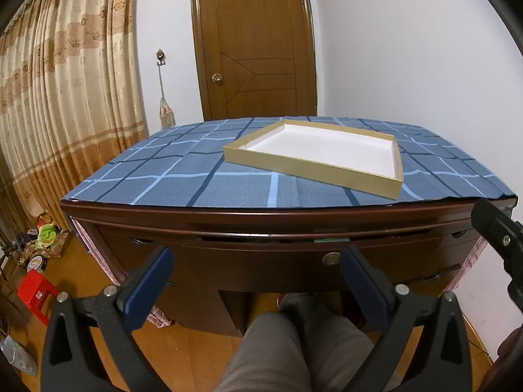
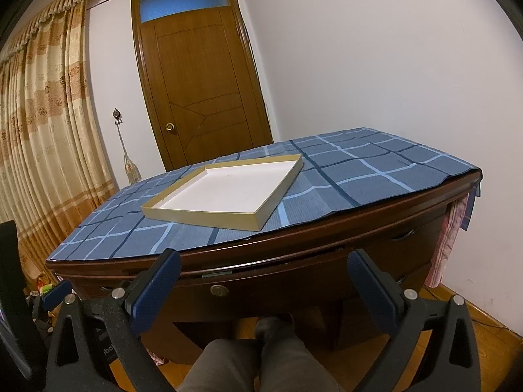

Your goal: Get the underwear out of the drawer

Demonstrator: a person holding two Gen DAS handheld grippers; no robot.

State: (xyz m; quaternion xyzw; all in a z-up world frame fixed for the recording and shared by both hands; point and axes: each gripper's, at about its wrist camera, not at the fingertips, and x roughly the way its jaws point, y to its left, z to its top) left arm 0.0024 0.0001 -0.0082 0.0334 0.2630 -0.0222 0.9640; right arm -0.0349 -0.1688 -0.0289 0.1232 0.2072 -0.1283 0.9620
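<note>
Both grippers (image 1: 256, 261) (image 2: 263, 266) agape before drawer (image 1: 320, 258).

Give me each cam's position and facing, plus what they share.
Left wrist: on the left tool, open, facing the desk's center drawer; trousered leg below, right tool at the edge.
Right wrist: on the right tool, open, facing the same drawer from further right; legs below.
Shared: cardboard tray, plaid cloth, door.

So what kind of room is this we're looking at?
Probably a room in a home, likely a bedroom: a dark wooden desk with drawers under a blue checked cloth, long patterned curtains, and a wooden door.
</note>
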